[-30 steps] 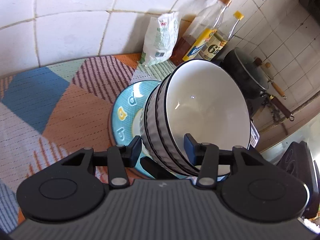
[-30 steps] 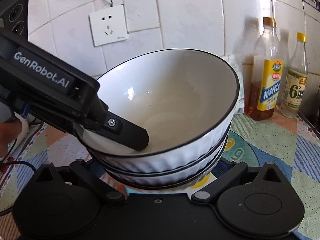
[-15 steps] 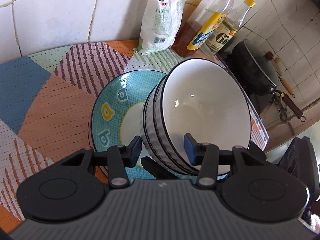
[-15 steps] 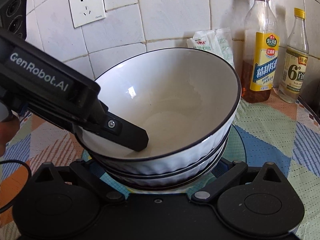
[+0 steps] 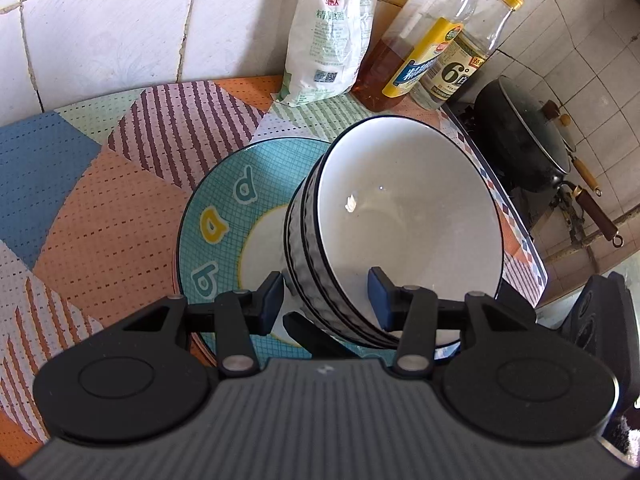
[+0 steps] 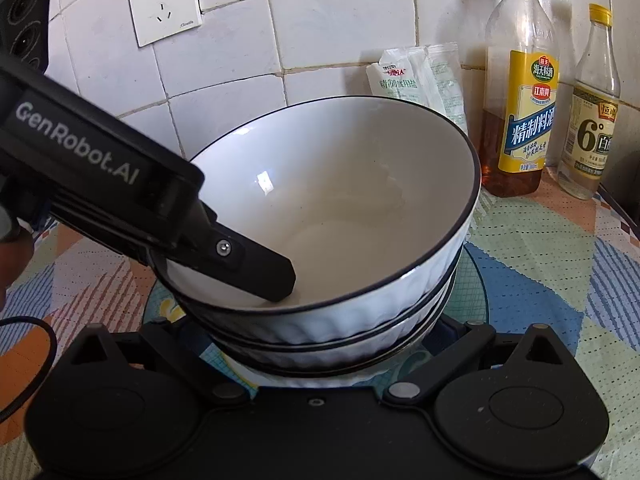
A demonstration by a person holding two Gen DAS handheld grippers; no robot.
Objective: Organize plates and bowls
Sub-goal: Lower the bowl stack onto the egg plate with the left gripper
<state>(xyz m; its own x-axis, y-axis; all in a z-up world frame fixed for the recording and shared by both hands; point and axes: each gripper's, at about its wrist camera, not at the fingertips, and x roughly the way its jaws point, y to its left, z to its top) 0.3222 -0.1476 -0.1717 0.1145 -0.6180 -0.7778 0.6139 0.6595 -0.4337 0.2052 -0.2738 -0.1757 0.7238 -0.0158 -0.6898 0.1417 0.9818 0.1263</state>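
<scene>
A stack of white ribbed bowls [image 5: 408, 220], each with a dark rim, sits tilted over the teal plate [image 5: 224, 216] lettered in yellow and blue; the top bowl is empty. The left gripper [image 5: 326, 300] is clamped on the stack's near wall, one finger inside the top bowl, one outside. The right gripper [image 6: 332, 344] straddles the stack's base, its fingertips hidden, so I cannot tell its grip. The plate lies on the patterned mat [image 5: 100, 208] near the counter's back edge. Behind, against the tiled wall, stand a salt bag [image 5: 328, 40], an oil bottle [image 6: 520, 92] and a vinegar bottle [image 6: 592, 108]; a black wok [image 5: 524, 140] sits beyond the mat's right edge.
</scene>
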